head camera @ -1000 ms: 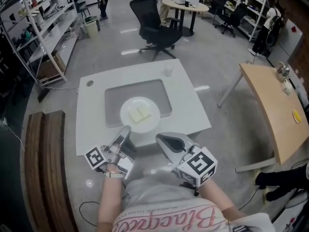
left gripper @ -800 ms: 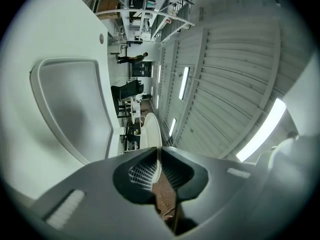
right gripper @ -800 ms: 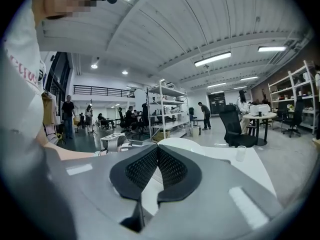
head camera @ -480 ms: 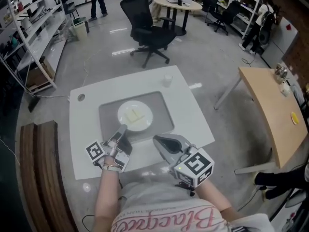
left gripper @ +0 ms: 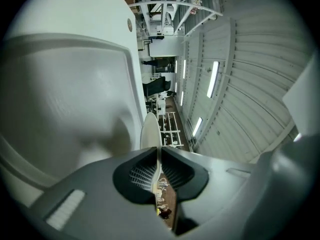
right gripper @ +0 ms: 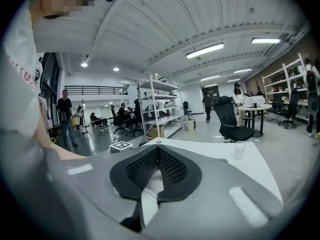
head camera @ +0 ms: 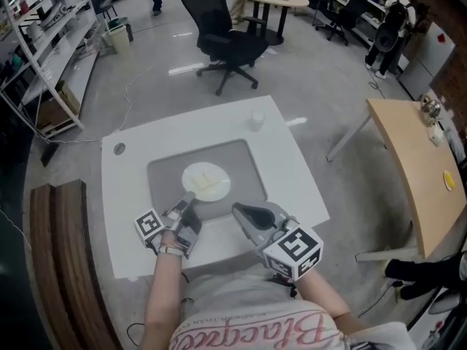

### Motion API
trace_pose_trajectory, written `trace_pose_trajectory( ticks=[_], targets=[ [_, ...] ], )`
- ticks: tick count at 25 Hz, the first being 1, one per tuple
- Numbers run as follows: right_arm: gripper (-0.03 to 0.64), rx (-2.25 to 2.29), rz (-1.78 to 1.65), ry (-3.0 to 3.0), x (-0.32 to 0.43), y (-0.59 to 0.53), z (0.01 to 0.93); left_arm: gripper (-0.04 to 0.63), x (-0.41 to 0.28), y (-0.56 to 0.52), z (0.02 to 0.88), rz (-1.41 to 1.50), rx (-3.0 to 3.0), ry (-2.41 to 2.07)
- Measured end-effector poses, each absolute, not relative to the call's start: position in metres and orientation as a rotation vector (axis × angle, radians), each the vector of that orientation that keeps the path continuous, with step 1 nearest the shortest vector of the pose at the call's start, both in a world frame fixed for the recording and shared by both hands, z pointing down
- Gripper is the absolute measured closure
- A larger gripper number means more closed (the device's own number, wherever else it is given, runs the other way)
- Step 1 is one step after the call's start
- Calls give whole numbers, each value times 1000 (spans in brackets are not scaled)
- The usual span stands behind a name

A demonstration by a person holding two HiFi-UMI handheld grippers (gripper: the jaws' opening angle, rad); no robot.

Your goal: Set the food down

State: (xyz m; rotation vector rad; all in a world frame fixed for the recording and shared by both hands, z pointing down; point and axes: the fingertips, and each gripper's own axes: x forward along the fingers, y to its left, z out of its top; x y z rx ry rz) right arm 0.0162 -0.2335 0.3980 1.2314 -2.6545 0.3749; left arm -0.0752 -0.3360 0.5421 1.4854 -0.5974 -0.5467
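My left gripper (head camera: 187, 199) pinches the near rim of the round white plate (head camera: 222, 185). Pale yellow food slices (head camera: 204, 173) lie just ahead. My right gripper (head camera: 239, 211), alongside, is pressed together, empty.

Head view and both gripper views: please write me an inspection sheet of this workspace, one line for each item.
Surface: white table with a grey recessed panel.
Job's things: white plate with pale food, over the grey panel; whether it rests there, cannot tell.
Clutter: one clear cup near the table's far edge.
Grippers: left gripper shut on the plate's near rim; right gripper shut, empty.
Cables: a thin cable on the floor beyond the table.
Surroundings: office chair, wooden table, shelves, wooden bench.
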Motion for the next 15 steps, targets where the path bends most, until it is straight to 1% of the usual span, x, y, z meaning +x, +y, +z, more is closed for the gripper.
trace_pose_trajectory(
  ticks=[10,15],
  targets=[
    [614,1202,407,-2653,9,-238,406,583,-96,-344,579,-300,1468,-811],
    [614,1187,446,-2644,8,-231,413,586,-103,-350,591,-127,1445,-960]
  ],
)
